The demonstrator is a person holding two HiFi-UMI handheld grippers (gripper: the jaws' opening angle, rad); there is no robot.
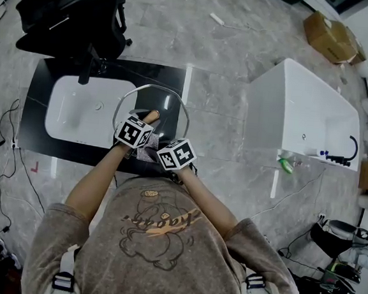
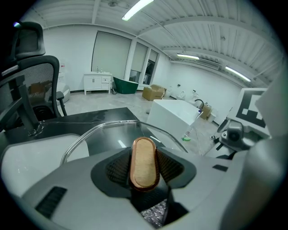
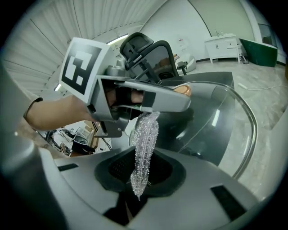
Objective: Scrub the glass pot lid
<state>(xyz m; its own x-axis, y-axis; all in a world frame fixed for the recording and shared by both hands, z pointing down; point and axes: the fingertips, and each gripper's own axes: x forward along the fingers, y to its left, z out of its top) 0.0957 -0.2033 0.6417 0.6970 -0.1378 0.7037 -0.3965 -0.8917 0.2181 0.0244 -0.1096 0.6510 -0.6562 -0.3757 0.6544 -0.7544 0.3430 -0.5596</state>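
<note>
The glass pot lid [image 1: 174, 110] with a metal rim is tilted up over the black counter [image 1: 39, 79]. My left gripper [image 1: 146, 123] is shut on the lid's wooden knob [image 2: 143, 155], whose sides the ribbed pads [image 2: 118, 168] squeeze. In the left gripper view the glass [image 2: 112, 134] spreads out beyond the jaws. My right gripper [image 3: 141, 173] is shut on a silvery mesh scrubber [image 3: 145, 139], which reaches up to the lid's underside just below the left gripper [image 3: 135, 101]. Seen from the head, the right gripper [image 1: 163, 149] sits close beside the left, at the lid's near edge.
A white sink basin [image 1: 78, 111] with a black faucet [image 1: 87, 70] lies left of the lid. A black office chair [image 1: 74, 12] stands behind the counter. To the right is a white bathtub [image 1: 302, 115] with a green bottle [image 1: 285, 164] by it. A cardboard box [image 1: 331, 36] sits far right.
</note>
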